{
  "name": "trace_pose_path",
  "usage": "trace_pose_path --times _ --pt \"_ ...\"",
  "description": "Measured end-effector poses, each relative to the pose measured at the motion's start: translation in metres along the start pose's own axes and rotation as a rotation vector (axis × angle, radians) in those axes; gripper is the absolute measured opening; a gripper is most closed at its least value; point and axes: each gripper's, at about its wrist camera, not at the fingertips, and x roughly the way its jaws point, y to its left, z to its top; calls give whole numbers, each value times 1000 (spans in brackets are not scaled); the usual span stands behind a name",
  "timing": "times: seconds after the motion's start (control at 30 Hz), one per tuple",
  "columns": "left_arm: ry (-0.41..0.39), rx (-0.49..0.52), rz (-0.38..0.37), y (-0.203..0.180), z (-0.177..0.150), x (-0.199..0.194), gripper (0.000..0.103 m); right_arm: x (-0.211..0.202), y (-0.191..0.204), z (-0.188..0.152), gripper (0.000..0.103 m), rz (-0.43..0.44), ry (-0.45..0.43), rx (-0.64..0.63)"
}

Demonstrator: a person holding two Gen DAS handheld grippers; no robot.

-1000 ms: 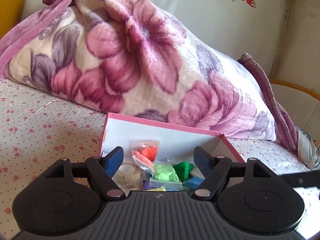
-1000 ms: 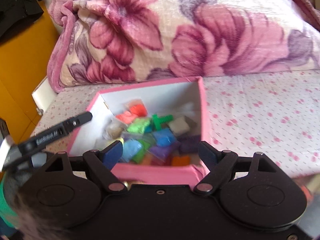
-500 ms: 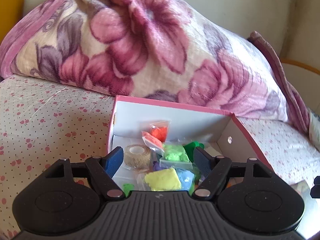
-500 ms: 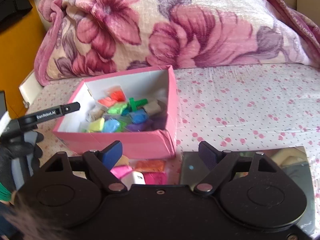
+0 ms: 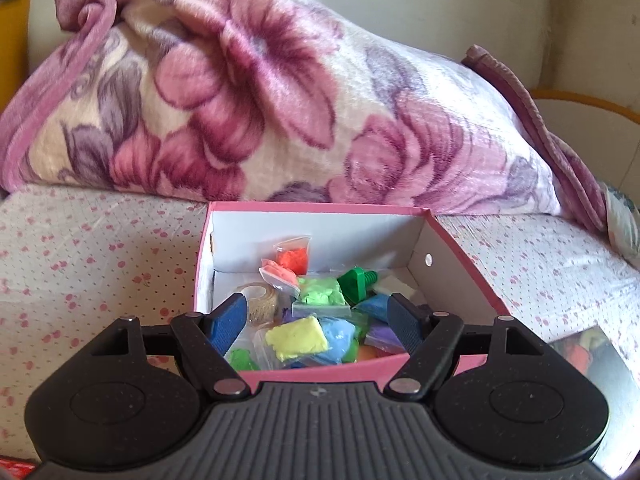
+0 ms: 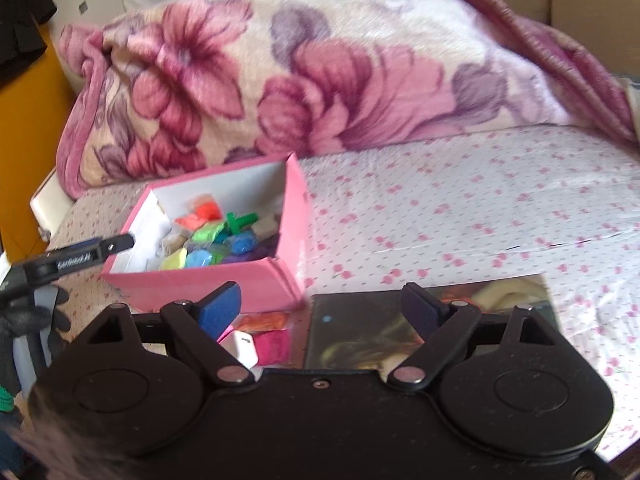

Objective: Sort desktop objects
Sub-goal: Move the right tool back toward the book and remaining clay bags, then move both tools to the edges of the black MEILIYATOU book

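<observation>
A pink box [image 5: 452, 252] with white inside sits on the dotted sheet. It holds several small bags of coloured clay, among them yellow [image 5: 298, 338], green [image 5: 322, 294] and orange [image 5: 294, 258], plus a green plastic bolt [image 5: 356, 280] and a tape roll [image 5: 262, 304]. My left gripper [image 5: 316, 318] is open and empty, just above the box's near edge. My right gripper [image 6: 326, 310] is open and empty, back from the box [image 6: 294, 216]. Pink [image 6: 272, 346] and orange [image 6: 264, 322] bags and a white block [image 6: 242, 348] lie before the box.
A large flowered blanket [image 5: 260, 92] is piled behind the box. A shiny mirror-like plate [image 6: 432, 324] lies on the sheet right of the box, also in the left wrist view [image 5: 592, 356]. The left gripper's finger [image 6: 80, 258] shows at the left.
Both grippers have drawn back and up from the box. The right one moved back and to the right, revealing the shiny plate and loose bags in front of the box.
</observation>
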Motion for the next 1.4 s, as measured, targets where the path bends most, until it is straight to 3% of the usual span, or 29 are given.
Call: trace_pose_path --times 0.3,0.5,0.77,1.17,1.4 --pt "-22 127 63 -23 1 -82 77 -69 -27 -13 88 34 -75 14" --pt "-7 241 134 -26 -6 -142 77 -88 -36 -28 89 59 -78 -6" --pt "74 253 134 -31 -40 -170 77 -97 -52 -48 90 51 -52 -42" --pt "229 131 -121 -100 -90 -94 77 -62 -131 -100 90 -83 44 96" --pt "303 44 -265 -142 -123 -49 77 -38 -168 -111 90 -111 62 188"
